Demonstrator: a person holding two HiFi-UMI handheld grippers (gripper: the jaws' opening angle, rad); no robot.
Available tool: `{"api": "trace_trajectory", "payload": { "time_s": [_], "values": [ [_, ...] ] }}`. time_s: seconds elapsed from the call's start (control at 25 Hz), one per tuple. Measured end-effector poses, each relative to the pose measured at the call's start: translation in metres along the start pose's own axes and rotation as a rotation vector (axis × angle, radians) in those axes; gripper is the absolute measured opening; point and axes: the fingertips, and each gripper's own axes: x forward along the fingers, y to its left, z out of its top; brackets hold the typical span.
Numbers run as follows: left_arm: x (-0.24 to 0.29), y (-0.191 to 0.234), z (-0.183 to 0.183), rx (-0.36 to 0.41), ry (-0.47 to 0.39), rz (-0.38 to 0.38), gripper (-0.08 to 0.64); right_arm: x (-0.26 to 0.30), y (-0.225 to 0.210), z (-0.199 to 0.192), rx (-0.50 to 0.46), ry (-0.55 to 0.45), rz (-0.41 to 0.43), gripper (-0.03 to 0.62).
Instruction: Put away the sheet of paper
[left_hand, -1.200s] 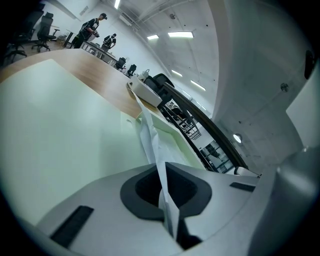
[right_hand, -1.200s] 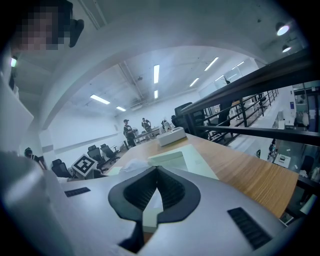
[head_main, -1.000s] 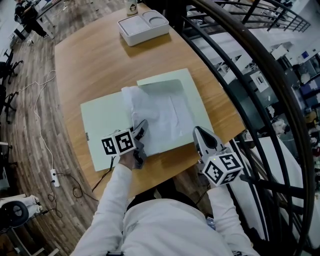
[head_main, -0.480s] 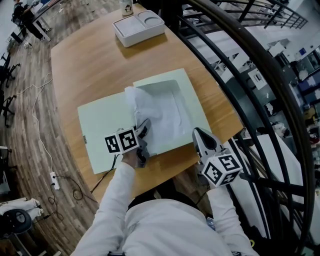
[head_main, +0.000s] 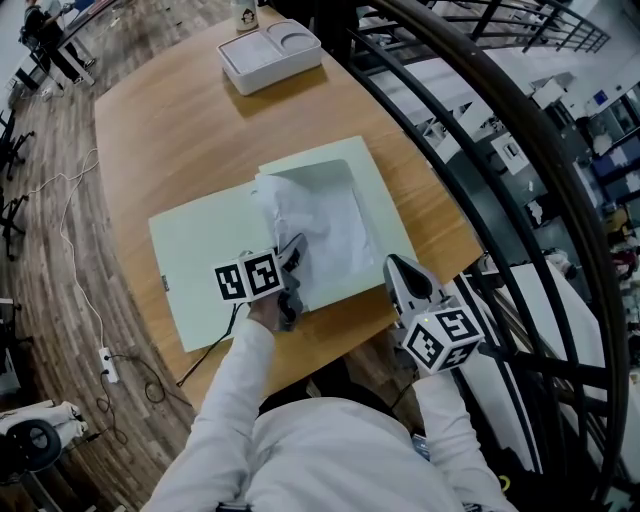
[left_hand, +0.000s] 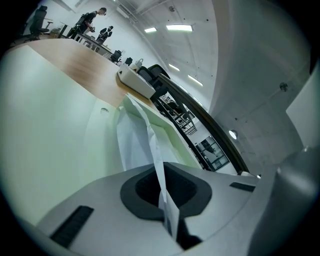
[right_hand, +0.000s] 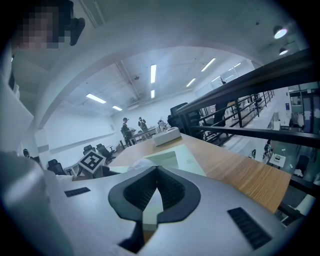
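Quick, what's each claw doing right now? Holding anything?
Left claw: closed on the sheet of paper.
Right claw: closed, empty.

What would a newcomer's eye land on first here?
Most likely the white sheet, crumpled over the open green folder mid-table, its near edge pinched in the shut left claw. Next, the right claw, shut and empty, by the near edge of the table, and a white tray at the far end.

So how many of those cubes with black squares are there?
2. One cube rides on the left gripper, over the green folder; the other cube rides on the right gripper, nearer the person.
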Motion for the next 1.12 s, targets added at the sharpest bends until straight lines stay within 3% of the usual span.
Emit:
{"api": "trace_trajectory", "payload": {
  "time_s": [0.72, 1.12],
  "values": [
    [0.029, -0.025, -0.001, 0.043, 0.042, -0.007, 0.017, -0.006, -0.013, 0.007, 0.012, -0.005, -0.017, 0.027],
    [0.028, -0.027, -0.001, 0.151, 0.072, 0.028, 0.02, -0.006, -0.012, 0.009, 0.011, -0.01, -0.008, 0.028]
  ]
}}
